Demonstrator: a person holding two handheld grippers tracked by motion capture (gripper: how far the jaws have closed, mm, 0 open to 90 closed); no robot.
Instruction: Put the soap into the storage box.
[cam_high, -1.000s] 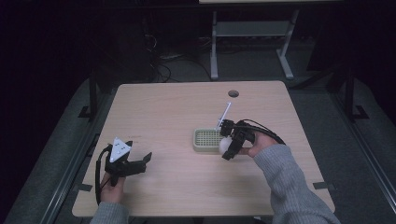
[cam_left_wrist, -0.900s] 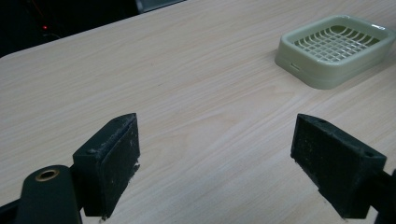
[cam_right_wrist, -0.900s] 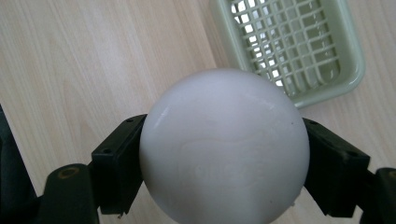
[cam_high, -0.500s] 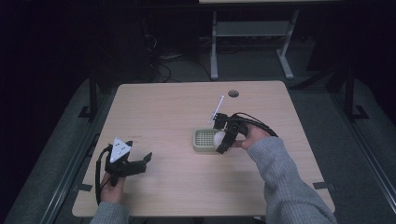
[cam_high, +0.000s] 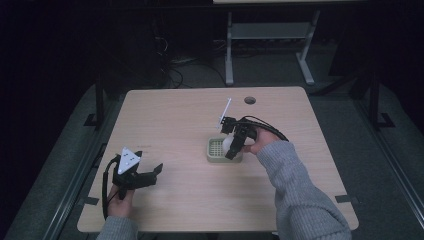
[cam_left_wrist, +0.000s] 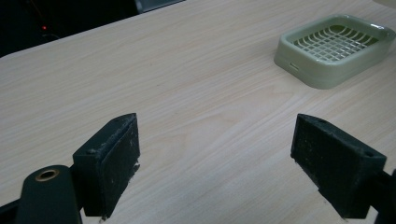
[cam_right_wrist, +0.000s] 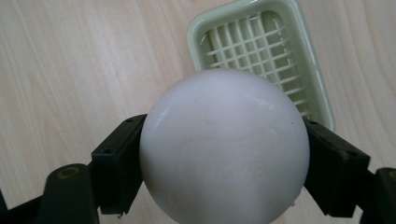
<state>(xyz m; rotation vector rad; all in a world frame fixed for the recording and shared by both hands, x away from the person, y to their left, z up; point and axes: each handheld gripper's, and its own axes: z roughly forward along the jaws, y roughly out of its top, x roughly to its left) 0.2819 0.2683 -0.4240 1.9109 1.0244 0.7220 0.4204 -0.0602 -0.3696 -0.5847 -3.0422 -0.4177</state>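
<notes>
White soap bar (cam_right_wrist: 224, 147), one, clamped in right gripper (cam_right_wrist: 224, 158) fingers, one green dish (cam_right_wrist: 261, 56), left gripper (cam_left_wrist: 229, 163) fingers spread

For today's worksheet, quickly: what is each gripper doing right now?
Left gripper: open, holding nothing.
Right gripper: shut on the white soap bar.

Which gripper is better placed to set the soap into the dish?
Right. The right gripper already clamps the soap just above the dish; the left gripper sits open, far off.

Dark lab: bare table (cam_high: 170, 125), floor cables (cam_high: 172, 67)
</notes>
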